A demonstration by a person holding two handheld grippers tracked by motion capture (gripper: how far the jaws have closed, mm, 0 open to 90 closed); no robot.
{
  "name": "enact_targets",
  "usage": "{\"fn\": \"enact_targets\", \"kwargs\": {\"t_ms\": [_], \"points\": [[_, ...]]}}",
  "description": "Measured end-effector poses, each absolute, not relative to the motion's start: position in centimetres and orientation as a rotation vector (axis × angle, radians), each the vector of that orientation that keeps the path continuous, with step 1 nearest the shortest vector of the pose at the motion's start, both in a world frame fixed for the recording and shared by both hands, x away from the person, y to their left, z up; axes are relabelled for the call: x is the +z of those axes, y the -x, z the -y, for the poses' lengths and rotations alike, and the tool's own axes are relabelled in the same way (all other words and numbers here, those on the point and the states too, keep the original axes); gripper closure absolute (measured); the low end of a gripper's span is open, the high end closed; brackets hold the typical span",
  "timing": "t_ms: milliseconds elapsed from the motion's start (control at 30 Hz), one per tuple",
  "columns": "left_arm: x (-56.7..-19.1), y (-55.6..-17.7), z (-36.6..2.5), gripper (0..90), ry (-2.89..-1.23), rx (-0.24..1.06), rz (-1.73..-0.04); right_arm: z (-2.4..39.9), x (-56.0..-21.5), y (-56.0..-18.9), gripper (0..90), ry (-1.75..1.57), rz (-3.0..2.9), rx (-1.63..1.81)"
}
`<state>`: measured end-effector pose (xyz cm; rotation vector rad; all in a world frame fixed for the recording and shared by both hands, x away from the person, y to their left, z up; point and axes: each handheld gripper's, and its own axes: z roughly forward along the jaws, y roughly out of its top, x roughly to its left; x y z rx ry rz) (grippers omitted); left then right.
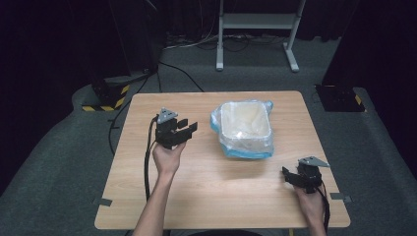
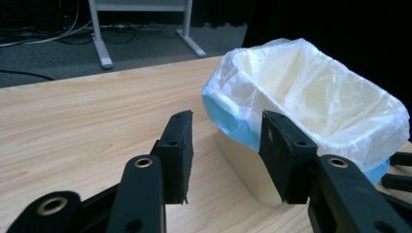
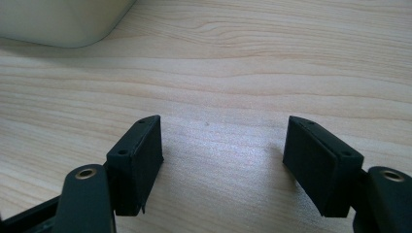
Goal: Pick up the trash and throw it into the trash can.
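High view: bin (image 1: 244,129) upright, long axis running away across the table (image 1: 147,196).

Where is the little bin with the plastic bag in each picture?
High view: the bin stands in the middle of the table, toward the far side.
Left gripper view: at the right, just past the open jaws.
Right gripper view: a cream corner at the top left.
Shared landmark: the light wooden tabletop under it.
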<state>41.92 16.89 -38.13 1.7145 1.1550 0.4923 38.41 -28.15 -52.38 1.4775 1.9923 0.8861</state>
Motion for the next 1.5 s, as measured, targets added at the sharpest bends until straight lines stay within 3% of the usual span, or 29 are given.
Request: {"fn": "enact_targets", "kwargs": {"t_ms": [1500], "points": [[-41.9, -37.8, -20.0, 55.6, -1.709, 0.530, -1.242, 28.2, -52.4, -38.4, 29.8, -1.476, -1.993, 0.885]]}}
